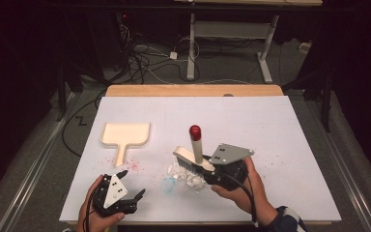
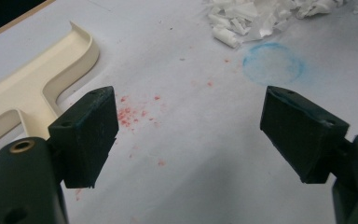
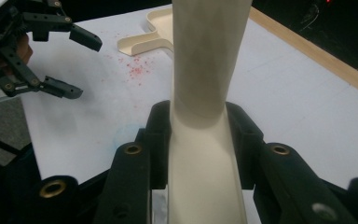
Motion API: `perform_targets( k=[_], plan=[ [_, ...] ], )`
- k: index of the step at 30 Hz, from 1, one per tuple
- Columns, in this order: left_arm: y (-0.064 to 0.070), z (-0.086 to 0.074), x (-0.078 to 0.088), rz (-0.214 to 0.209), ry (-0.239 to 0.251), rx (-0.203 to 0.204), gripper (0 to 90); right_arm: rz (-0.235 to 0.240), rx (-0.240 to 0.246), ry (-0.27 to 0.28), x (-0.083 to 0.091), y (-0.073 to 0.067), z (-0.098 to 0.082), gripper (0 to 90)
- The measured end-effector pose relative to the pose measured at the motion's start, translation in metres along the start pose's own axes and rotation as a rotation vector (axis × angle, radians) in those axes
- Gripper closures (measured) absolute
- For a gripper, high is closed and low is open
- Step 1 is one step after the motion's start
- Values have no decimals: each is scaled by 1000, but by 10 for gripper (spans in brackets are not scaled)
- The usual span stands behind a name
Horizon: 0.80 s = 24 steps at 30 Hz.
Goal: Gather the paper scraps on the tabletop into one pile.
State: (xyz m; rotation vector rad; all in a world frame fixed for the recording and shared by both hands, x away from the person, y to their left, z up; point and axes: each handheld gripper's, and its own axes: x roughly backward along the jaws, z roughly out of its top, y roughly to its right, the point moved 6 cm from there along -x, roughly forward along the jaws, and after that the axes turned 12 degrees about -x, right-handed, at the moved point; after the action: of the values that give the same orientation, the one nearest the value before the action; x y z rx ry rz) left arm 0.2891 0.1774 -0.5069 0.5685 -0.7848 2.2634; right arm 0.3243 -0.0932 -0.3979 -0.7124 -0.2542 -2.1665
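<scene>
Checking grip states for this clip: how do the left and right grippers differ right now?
The left gripper has its jaws wide apart with nothing between them; the right gripper is shut on the cream brush handle. The left sits near the dustpan; the right holds the brush at the white paper scraps. Both are black and hand-held.

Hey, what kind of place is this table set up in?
Probably a lab or workshop: a white-covered table in a dark room, loose cables on the floor, and an adjustable desk frame behind.
</scene>
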Motion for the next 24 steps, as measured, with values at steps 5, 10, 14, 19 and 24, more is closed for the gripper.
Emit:
perform_targets(
  k=[5, 10, 14, 19, 24],
  plan=[
    [0, -1, 0, -3, -3, -4, 182, -2, -34, -6, 25, 18, -17, 678],
    [1, 0, -1, -5, -7, -10, 182, -5, -72, -8, 48, 37, -38, 678],
    [2, 0, -2, -6, -10, -12, 182, 7, -98, -25, 66, 49, -54, 678],
    [2, 0, -3, -7, -14, -17, 182, -4, -137, -79, 81, 65, -75, 677],
    [3, 1, -3, -10, -18, -23, 182, 48, -181, -145, 87, 76, -89, 677]
  ],
)
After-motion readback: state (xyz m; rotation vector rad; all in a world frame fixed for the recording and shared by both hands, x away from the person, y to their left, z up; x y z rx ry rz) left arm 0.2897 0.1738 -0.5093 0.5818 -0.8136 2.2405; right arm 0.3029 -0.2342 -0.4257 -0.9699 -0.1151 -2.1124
